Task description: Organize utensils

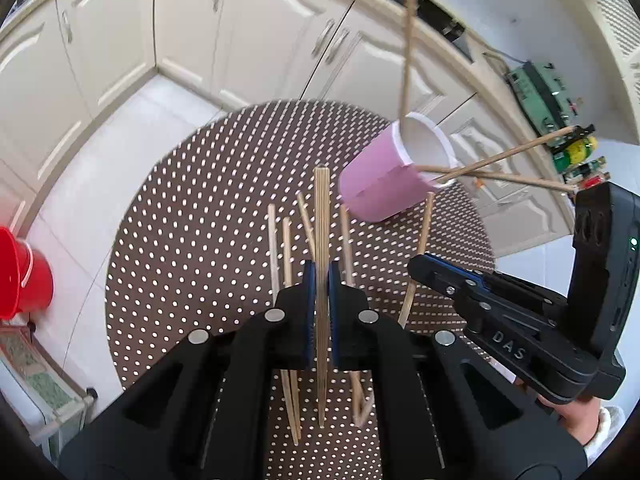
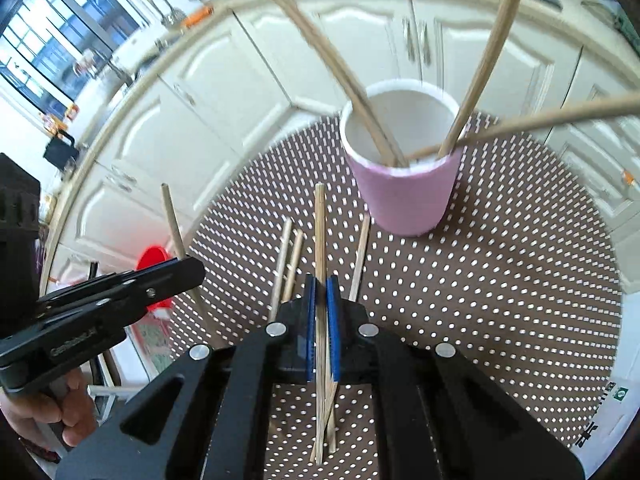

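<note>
Chopsticks: we've got one (image 1: 321, 240) clamped in our left gripper (image 1: 321, 280), another (image 2: 319, 236) clamped in our right gripper (image 2: 321, 292). Pink cup (image 2: 404, 192) ahead-right of both, four sticks inside; loose ones (image 1: 286, 248) under the fingers.

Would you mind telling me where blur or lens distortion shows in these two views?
Left wrist view: cream cabinet fronts bow from fisheye distortion; the red plastic bucket smears at the edge. Right wrist view: wooden chopsticks in the pink cup look motion-blurred; the brown dotted round table stays fairly sharp.
</note>
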A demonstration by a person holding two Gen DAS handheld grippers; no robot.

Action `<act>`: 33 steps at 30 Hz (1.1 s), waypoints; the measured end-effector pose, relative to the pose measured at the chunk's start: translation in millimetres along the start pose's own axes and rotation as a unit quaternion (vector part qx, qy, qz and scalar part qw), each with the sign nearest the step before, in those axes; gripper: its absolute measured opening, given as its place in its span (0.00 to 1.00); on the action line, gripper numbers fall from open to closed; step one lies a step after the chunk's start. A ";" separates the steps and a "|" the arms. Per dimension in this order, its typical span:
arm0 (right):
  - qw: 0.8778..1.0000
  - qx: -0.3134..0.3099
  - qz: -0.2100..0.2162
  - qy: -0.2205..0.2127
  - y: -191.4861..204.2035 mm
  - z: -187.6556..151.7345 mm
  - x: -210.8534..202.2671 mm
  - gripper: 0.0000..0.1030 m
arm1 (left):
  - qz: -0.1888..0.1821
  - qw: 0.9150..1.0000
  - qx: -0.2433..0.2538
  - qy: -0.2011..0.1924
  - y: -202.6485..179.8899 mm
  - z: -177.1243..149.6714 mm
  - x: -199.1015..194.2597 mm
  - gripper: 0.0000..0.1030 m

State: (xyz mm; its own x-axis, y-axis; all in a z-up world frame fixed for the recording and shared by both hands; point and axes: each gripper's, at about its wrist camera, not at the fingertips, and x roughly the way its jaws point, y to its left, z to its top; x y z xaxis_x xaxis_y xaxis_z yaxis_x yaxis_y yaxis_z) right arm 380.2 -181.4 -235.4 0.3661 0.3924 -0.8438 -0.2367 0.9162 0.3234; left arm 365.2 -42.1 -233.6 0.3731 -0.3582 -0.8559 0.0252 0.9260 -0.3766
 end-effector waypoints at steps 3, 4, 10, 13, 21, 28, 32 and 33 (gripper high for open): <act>0.999 0.003 -0.001 -0.035 5.2 -2.9 -27.6 0.04 | -0.008 1.000 0.014 -0.019 -8.4 1.4 -20.4 0.06; 0.999 0.004 -0.002 -0.044 5.8 -4.9 -34.3 0.04 | -0.010 0.999 0.021 -0.025 -11.6 1.7 -27.4 0.06; 0.995 0.002 -0.012 -0.099 8.9 -2.2 -76.1 0.04 | -0.027 0.997 0.049 -0.051 -27.7 3.5 -57.6 0.06; 0.993 0.002 -0.017 -0.119 6.3 2.7 -87.7 0.04 | -0.035 0.995 0.064 -0.064 -34.4 6.4 -72.4 0.06; 0.986 -0.019 -0.027 -0.164 18.8 18.2 -124.2 0.04 | -0.046 0.991 0.077 -0.104 -48.3 19.2 -104.9 0.06; 0.979 -0.046 -0.033 -0.198 25.3 50.8 -147.4 0.04 | -0.047 0.986 0.073 -0.142 -56.0 44.7 -125.2 0.06; 0.975 -0.056 -0.040 -0.210 19.3 68.6 -152.4 0.04 | -0.046 0.984 0.065 -0.160 -61.4 62.6 -128.9 0.06; 0.975 -0.056 -0.040 -0.210 17.9 72.5 -153.6 0.04 | -0.045 0.983 0.062 -0.165 -63.0 67.4 -128.8 0.06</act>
State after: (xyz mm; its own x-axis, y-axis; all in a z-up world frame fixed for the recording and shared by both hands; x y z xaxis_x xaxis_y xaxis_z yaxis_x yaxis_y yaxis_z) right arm 385.0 -219.4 -69.0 0.7188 0.3399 -0.6064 -0.2806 0.9400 0.1942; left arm 378.1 -46.2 -75.8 0.6442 -0.4004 -0.6517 0.1778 0.9071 -0.3816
